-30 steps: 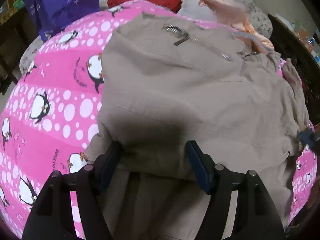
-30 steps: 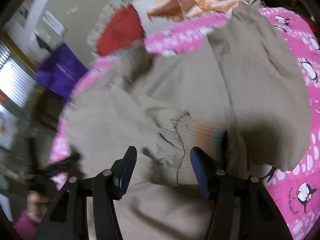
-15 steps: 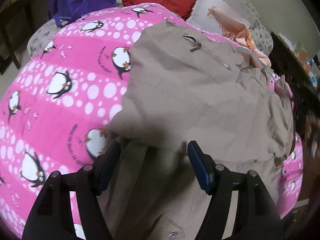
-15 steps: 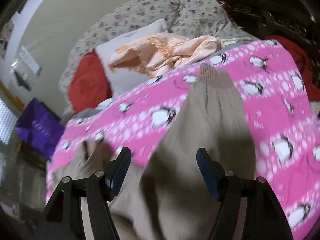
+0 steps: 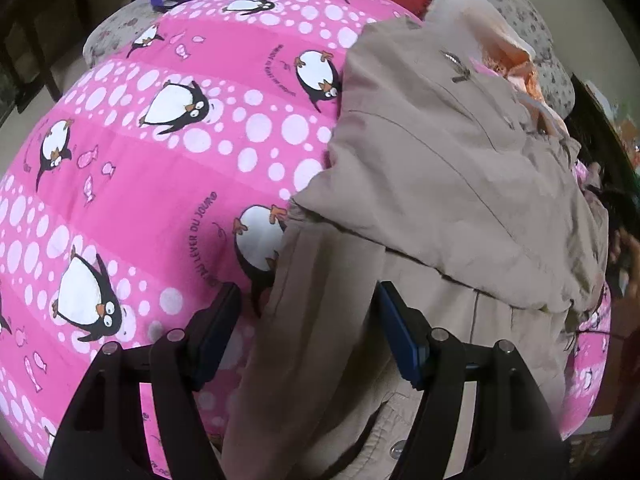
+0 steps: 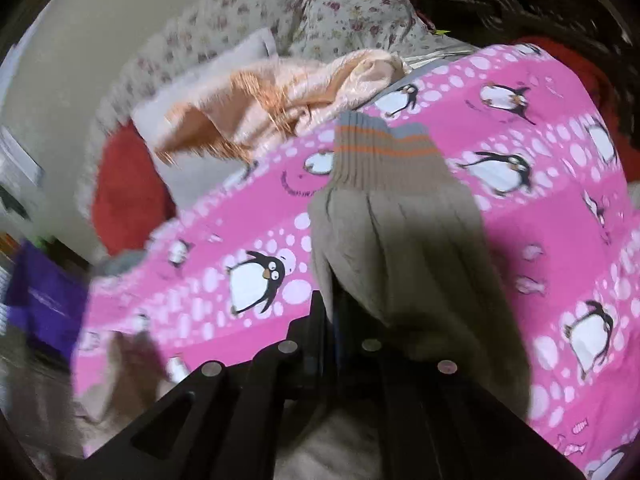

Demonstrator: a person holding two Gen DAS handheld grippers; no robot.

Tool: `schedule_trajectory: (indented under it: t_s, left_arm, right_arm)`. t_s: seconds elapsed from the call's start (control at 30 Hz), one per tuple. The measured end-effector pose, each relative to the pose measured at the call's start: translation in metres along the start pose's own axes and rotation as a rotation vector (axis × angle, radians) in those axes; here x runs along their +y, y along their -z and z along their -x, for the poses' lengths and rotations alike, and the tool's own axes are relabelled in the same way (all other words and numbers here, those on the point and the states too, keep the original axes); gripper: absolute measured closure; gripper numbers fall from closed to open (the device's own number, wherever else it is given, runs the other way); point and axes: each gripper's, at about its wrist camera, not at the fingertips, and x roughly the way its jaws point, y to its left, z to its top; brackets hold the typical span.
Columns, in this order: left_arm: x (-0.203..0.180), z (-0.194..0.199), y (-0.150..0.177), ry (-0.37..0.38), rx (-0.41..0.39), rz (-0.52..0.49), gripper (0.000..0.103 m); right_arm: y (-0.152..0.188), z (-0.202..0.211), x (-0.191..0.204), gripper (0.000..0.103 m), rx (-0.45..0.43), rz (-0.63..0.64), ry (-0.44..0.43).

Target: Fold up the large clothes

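Beige jacket (image 5: 440, 184): large garment with metal zipper pull (image 5: 460, 74), lying on pink penguin-print bedcover (image 5: 160, 184). In the left wrist view it fills the right half of the frame, one panel lapped over another, with the bare cover to its left.

Sleeve (image 6: 404, 248) of the same jacket: seen in the right wrist view, stretched flat across the cover away from the camera. Ribbed cuff (image 6: 380, 152), grey and brown with orange stripes, at the far end, near the cover's upper edge.

Left gripper (image 5: 308, 332): jaws stand apart, blue pads visible. An edge of jacket cloth lies between the fingers; the left pad is clear of it over the cover, and whether the right pad touches the cloth cannot be told. No grip is evident.

Right gripper (image 6: 332, 320): jaws drawn fully together at the near end of the sleeve. The cloth bunches right at the fingertips; whether a fold is actually pinched between them cannot be told, the area being dark and blurred.

Surroundings: peach fringed cloth (image 6: 272, 104) on a white pillow (image 6: 224, 64); red cushion (image 6: 128, 196) beside it; floral bedding (image 6: 320, 4) behind; purple bag (image 6: 44, 296) off the bed's edge at left.
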Motion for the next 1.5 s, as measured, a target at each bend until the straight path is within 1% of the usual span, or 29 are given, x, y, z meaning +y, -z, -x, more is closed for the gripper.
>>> schedule_trajectory:
  t_s: [0.07,0.1,0.17,0.27,0.37,0.4,0.43,0.47,0.5,0.53,0.57,0.6,0.63,0.67,0.73,0.77,0.83,0.97,1.0,1.03,1.07,1.1,1.13,1.2,1.23,1.33,1.4,1.43,1.5]
  left_arm:
    - [0.0,0.004,0.0,0.017,-0.003,0.002,0.034]
    - [0.0,0.007,0.0,0.027,-0.007,0.002,0.034]
    - [-0.003,0.013,-0.001,0.036,-0.021,0.0,0.034]
    - [-0.004,0.021,-0.001,0.047,-0.031,0.004,0.034]
    - [-0.007,0.028,-0.001,0.078,-0.039,0.015,0.034]
    - [-0.009,0.031,-0.001,0.086,-0.044,0.016,0.034]
    - [-0.011,0.033,-0.001,0.09,-0.048,0.016,0.034]
    - [-0.015,0.035,0.0,0.097,-0.054,0.016,0.034]
    - [-0.019,0.035,-0.001,0.104,-0.056,0.014,0.034]
    - [-0.021,0.037,0.001,0.116,-0.057,0.011,0.034]
    - [-0.023,0.038,0.002,0.12,-0.055,0.006,0.034]
    - [-0.024,0.038,0.002,0.119,-0.052,0.001,0.034]
    - [-0.025,0.038,0.004,0.116,-0.048,-0.005,0.034]
    - [-0.025,0.037,0.006,0.112,-0.043,-0.012,0.034]
    - [-0.024,0.036,0.01,0.094,-0.034,-0.028,0.034]
    - [-0.024,0.035,0.011,0.083,-0.029,-0.031,0.034]
    - [-0.018,0.034,0.012,0.064,-0.022,-0.023,0.034]
    - [-0.004,0.031,0.013,0.03,-0.01,0.019,0.034]
    - [-0.002,0.03,0.013,0.026,-0.009,0.026,0.034]
    - [0.0,0.03,0.013,0.022,-0.008,0.031,0.034]
    - [0.002,0.03,0.012,0.015,-0.006,0.035,0.034]
    - [0.002,0.03,0.012,0.014,-0.005,0.035,0.034]
    - [0.003,0.031,0.012,0.016,-0.007,0.035,0.034]
    - [0.003,0.033,0.01,0.019,-0.013,0.03,0.034]
    - [0.004,0.034,0.009,0.02,-0.017,0.028,0.034]
    - [0.004,0.036,0.005,0.03,-0.033,0.034,0.034]
    - [0.001,0.036,0.003,0.049,-0.039,0.04,0.034]
    - [-0.001,0.036,0.001,0.059,-0.041,0.04,0.034]
    - [-0.006,0.036,-0.001,0.077,-0.042,0.038,0.034]
  right_arm:
    - [-0.001,0.034,-0.013,0.101,-0.046,-0.023,-0.169]
    - [-0.001,0.052,-0.018,0.101,-0.071,-0.024,-0.222]
    - [-0.001,0.101,-0.028,0.101,-0.136,-0.014,-0.327]
    - [-0.001,0.174,-0.044,0.103,-0.232,0.017,-0.402]
    - [-0.006,0.234,-0.061,0.103,-0.317,0.026,-0.481]
    - [-0.008,0.249,-0.063,0.103,-0.331,0.027,-0.5]
    - [-0.01,0.258,-0.062,0.103,-0.328,0.033,-0.512]
    - [-0.011,0.262,-0.059,0.103,-0.303,0.052,-0.502]
    - [-0.01,0.261,-0.051,0.1,-0.271,0.089,-0.447]
    - [-0.006,0.259,-0.045,0.093,-0.244,0.113,-0.404]
    - [-0.002,0.252,-0.04,0.088,-0.212,0.124,-0.367]
    - [0.002,0.24,-0.035,0.063,-0.173,0.125,-0.329]
    - [0.007,0.226,-0.031,0.035,-0.145,0.117,-0.286]
    - [0.009,0.212,-0.028,0.028,-0.133,0.108,-0.249]
    - [0.014,0.182,-0.024,0.026,-0.112,0.079,-0.176]
    - [0.014,0.168,-0.027,0.026,-0.099,0.06,-0.158]
    - [0.009,0.132,-0.032,0.026,-0.046,-0.02,-0.126]
    - [-0.001,0.078,-0.048,0.027,0.004,-0.132,-0.094]
    - [-0.001,0.068,-0.052,0.038,0.002,-0.15,-0.104]
    - [0.0,0.062,-0.055,0.071,-0.008,-0.16,-0.144]
    - [0.002,0.059,-0.058,0.092,-0.027,-0.161,-0.178]
    - [0.003,0.061,-0.061,0.101,-0.047,-0.161,-0.18]
    - [0.006,0.069,-0.068,0.101,-0.086,-0.173,-0.203]
    - [0.007,0.095,-0.079,0.101,-0.147,-0.167,-0.274]
    - [0.006,0.109,-0.082,0.101,-0.169,-0.15,-0.282]
    - [0.0,0.176,-0.102,0.101,-0.27,-0.099,-0.318]
    - [-0.004,0.218,-0.121,0.101,-0.333,-0.122,-0.357]
    - [-0.003,0.238,-0.131,0.101,-0.352,-0.14,-0.386]
    - [0.0,0.257,-0.132,0.101,-0.349,-0.135,-0.419]
